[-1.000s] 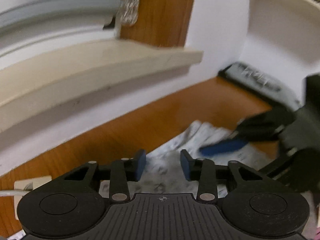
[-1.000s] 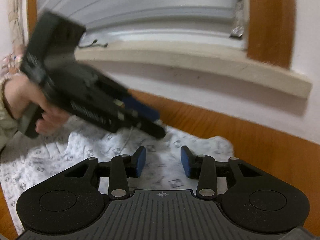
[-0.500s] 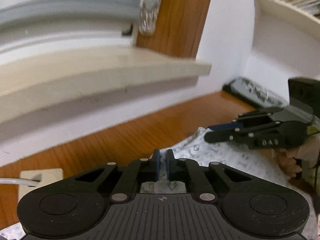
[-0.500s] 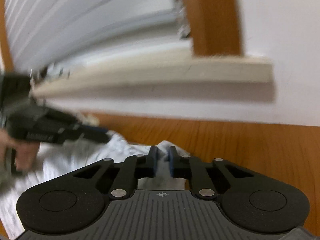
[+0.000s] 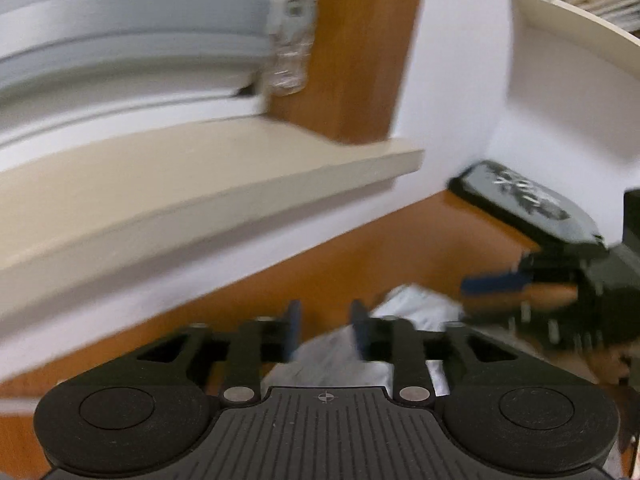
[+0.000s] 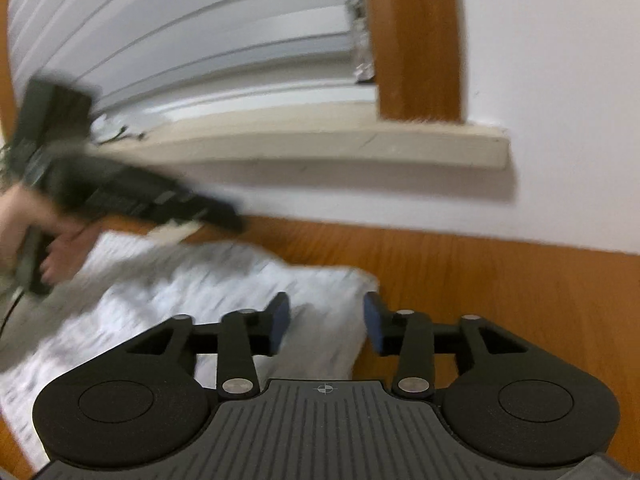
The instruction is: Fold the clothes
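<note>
Item one, the left gripper [image 5: 326, 330]: we find its blue-padded fingers spread with a clear gap and nothing between them. Just ahead of and below its tips we see the garment [image 5: 404, 308], a pale printed cloth, bunched and lying on the wooden table [image 5: 320, 264]. We cannot tell whether the tips touch the fabric; the picture is blurred by motion.

Item two, the right gripper [image 6: 326, 322]: we find it wide apart as well, gripping nothing. The garment [image 6: 224, 280] spreads out under its left finger and away to its left across the table [image 6: 500, 288]; the cloth's near corner ends roughly between the two fingers, and bare wood lies under the right finger.

Item three, each gripper as seen from the other. From the left gripper we see the right gripper [image 5: 496, 284] off to its right, over the far edge of the cloth, one blue pad showing, with part of a hand [image 5: 608, 364] behind it. From the right gripper we see the left gripper [image 6: 224, 216] up and to its left, above the cloth, held by a hand [image 6: 48, 236]; it is too smeared to show its fingers.

Item four, surroundings. Ahead of both grippers we note a white wall [image 6: 560, 80], a cream windowsill [image 5: 160, 200], and a wooden window frame [image 6: 416, 40]. Far right of the left gripper sits a dark flat object [image 5: 520, 196] against the wall, under a white shelf [image 5: 560, 40].
</note>
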